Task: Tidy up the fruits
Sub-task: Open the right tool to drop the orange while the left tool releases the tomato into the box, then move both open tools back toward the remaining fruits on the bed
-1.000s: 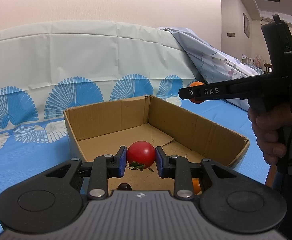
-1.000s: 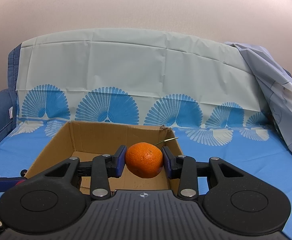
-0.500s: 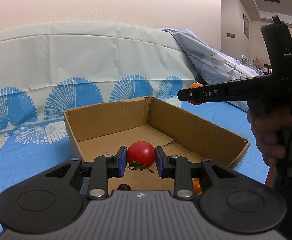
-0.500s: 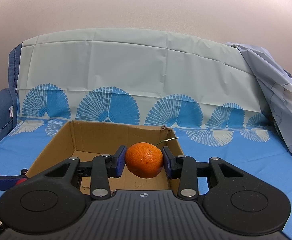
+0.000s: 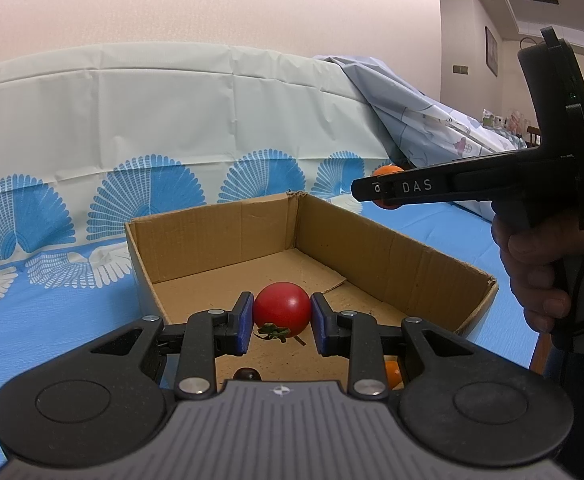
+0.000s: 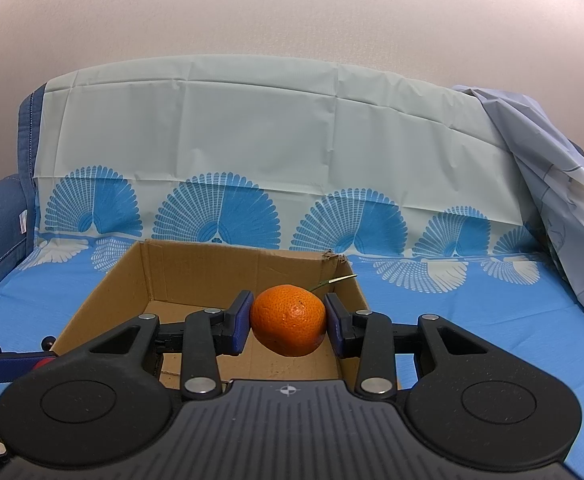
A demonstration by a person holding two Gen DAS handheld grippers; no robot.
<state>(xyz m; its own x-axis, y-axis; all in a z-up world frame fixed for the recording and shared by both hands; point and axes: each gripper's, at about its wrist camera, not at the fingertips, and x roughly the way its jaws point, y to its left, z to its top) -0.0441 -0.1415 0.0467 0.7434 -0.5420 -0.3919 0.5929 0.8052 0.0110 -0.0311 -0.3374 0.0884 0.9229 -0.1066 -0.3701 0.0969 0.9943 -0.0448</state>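
Two half-hidden fruits [image 5: 392, 372] sit behind left fingers [image 5: 244, 322] pinching tomato [image 5: 282, 307]; right pinch orange [image 6: 288, 320].

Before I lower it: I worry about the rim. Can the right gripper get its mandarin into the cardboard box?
Probably yes: the mandarin hangs above the open cardboard box, nothing covering it.

Both views are evenly, softly lit and sharp; straight lines are bowed near the edges, above the box [image 5: 392, 248].
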